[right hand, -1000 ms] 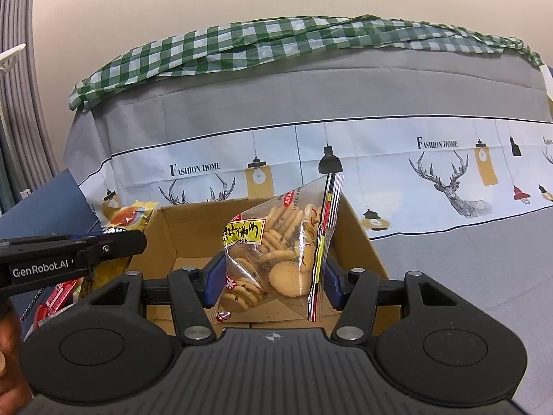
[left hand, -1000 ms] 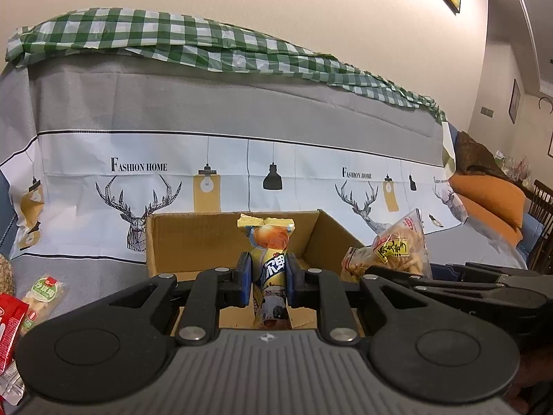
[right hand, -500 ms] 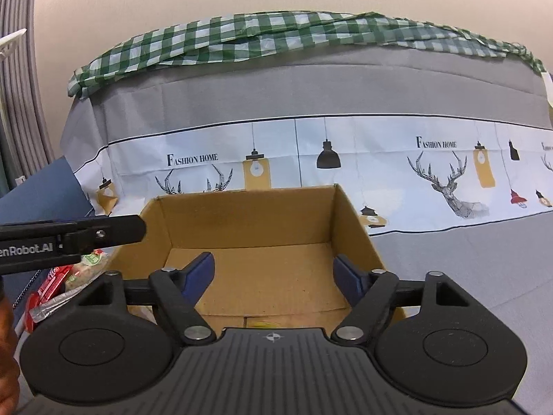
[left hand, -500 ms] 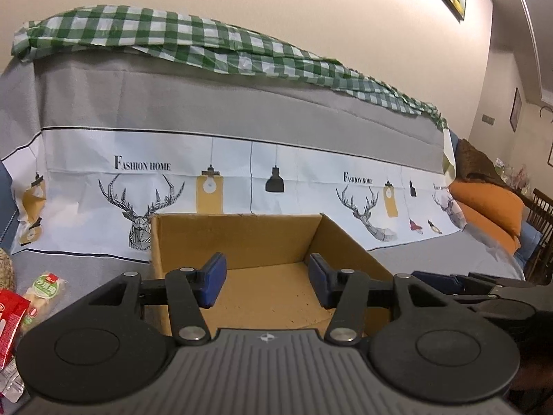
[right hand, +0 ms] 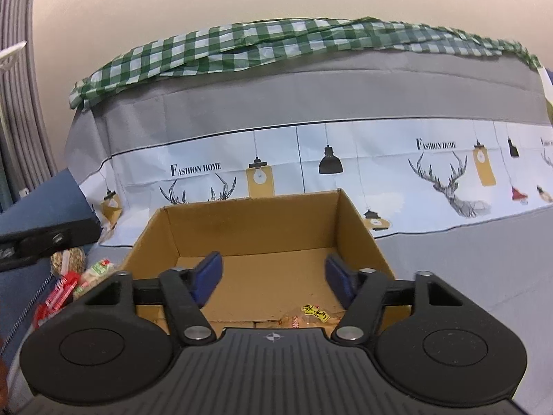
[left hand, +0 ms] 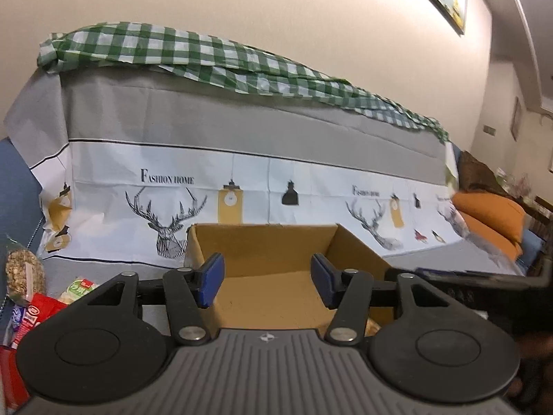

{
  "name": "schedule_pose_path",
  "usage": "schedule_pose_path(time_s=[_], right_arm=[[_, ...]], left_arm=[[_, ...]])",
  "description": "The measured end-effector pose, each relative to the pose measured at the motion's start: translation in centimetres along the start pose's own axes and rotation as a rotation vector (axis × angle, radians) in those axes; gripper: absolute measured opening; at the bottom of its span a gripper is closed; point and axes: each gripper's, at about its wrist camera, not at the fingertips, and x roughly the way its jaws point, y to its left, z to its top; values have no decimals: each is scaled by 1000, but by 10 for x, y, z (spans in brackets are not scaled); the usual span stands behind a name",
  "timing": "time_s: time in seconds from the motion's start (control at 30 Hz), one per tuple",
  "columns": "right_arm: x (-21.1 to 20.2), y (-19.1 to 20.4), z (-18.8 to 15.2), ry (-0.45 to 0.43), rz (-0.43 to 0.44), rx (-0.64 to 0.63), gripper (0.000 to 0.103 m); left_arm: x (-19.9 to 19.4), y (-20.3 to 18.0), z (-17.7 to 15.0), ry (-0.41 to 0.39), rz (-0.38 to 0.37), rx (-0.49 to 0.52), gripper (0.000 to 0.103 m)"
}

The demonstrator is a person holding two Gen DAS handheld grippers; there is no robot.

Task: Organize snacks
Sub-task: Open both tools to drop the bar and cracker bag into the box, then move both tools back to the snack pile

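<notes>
While both tools hover over the cardboard box (left hand: 276,242), the snacks not yet sorted lie in a heap off to the left of it on the grey sofa cover (left hand: 103,266): a bag of small brown nuggets (left hand: 24,276), a green-labelled packet (left hand: 77,287) and a red packet (left hand: 38,311), seen at the left edge of the left wrist view. That heap is well left of the left gripper (left hand: 268,278), whose jaws are spread wide with nothing between them. I judge the left gripper the nearer one, so a swing leftward and down is what the next pick turns on. Each packet's long axis is hard to read, since they overlap and the frame cuts them off. Further right, the right gripper (right hand: 274,278) likewise stands released over the box. A clear cookie bag (right hand: 311,314) lies on the box floor below it, mostly hidden by the tool body.
</notes>
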Motion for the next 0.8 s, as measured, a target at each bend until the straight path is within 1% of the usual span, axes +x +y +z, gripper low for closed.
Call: schedule_pose_path(time_s=[0.03,0.07,0.13,0.2,0.27,0.3,0.37,0.4,0.43,0.47,0.53,0.67,0.8], right_arm=[[0,0,0,1,3,17,54],[-1,0,0,1,7,32,51],[-3,3,-1,-2,25,57,48],[-5,8,-2,-4,44,67,48],[-6,15,-4,-3,61,68,48],[-6,19,-4,-1,73,65,48],[-7,29,-4,2,94,53,49],[-8,34,-4,5,105,46,49],[-8,39,-4,6,115,39,49],[-8,45,-3,7,124,35,49],[-8,56,-3,13,150,27,49],[-3,83,-3,22,202,16,49],[3,118,-11,41,267,-7,47]], left_arm=[[-4,4,2,19,-23,6,51],[-7,8,4,31,-37,12,49],[-16,14,8,50,-46,55,49],[-23,22,9,63,-25,119,49],[-27,36,6,73,5,143,50],[-29,47,1,77,21,132,50],[-32,70,-14,90,54,76,50],[-27,81,-19,160,96,47,50],[-26,88,-20,176,140,29,48],[-28,93,-19,168,166,11,48],[-29,103,-19,169,173,-34,48],[-22,110,-21,208,209,-40,48],[-21,120,-20,211,240,-84,48]])
